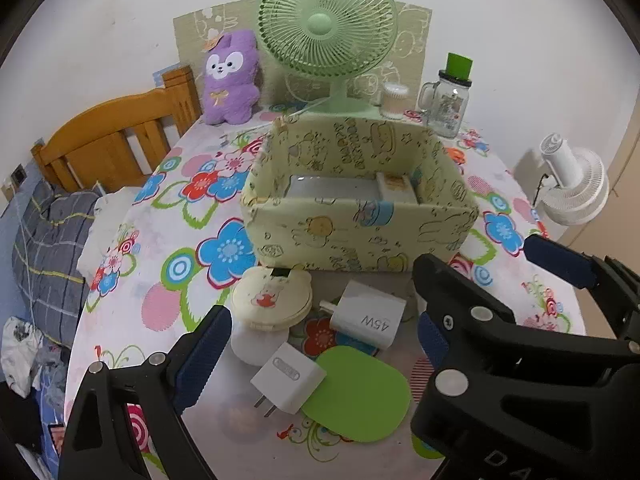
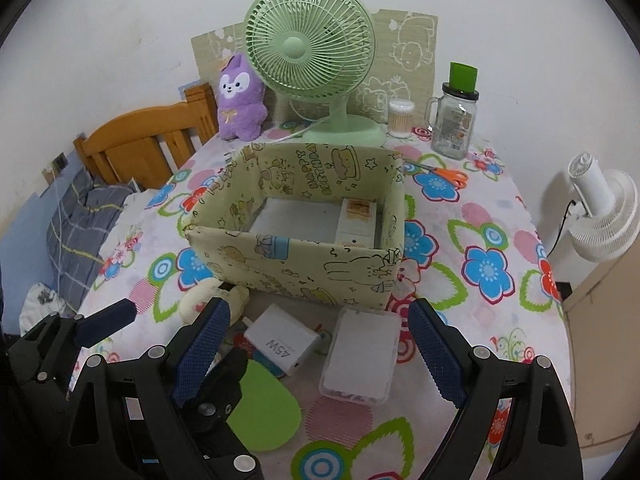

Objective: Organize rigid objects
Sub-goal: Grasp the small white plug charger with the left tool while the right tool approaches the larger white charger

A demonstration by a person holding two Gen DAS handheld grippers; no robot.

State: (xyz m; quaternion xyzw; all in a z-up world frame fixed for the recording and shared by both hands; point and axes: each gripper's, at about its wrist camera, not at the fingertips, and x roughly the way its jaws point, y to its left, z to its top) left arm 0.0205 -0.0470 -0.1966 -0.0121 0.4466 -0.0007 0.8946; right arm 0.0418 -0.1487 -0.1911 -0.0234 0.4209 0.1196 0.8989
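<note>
Both hand-held grippers tilt steeply down over the near edge of the counter, side by side. The left hand-held gripper [image 1: 324, 350] is released, its blue pads spread wide around a small white plug charger [image 1: 289, 376] and a green oval pad [image 1: 357, 394]. The right hand-held gripper [image 2: 318, 350] is also released, jaws wide either side of a clear lidded case [image 2: 360, 356], not touching it. A white charger [image 2: 280, 340] marked "45W" lies just beside the case, and a cream round compact [image 1: 272, 300] sits towards the left. The counter [image 2: 500, 300] wears a bright flower-print cloth. Behind the clutter stands a cartoon-print box [image 2: 296, 224] reading "HAPPY BIRTHDAY". At the far edge are a green fan [image 2: 310, 52], a purple plush [image 2: 240, 100] and a glass jar [image 2: 454, 120].
</note>
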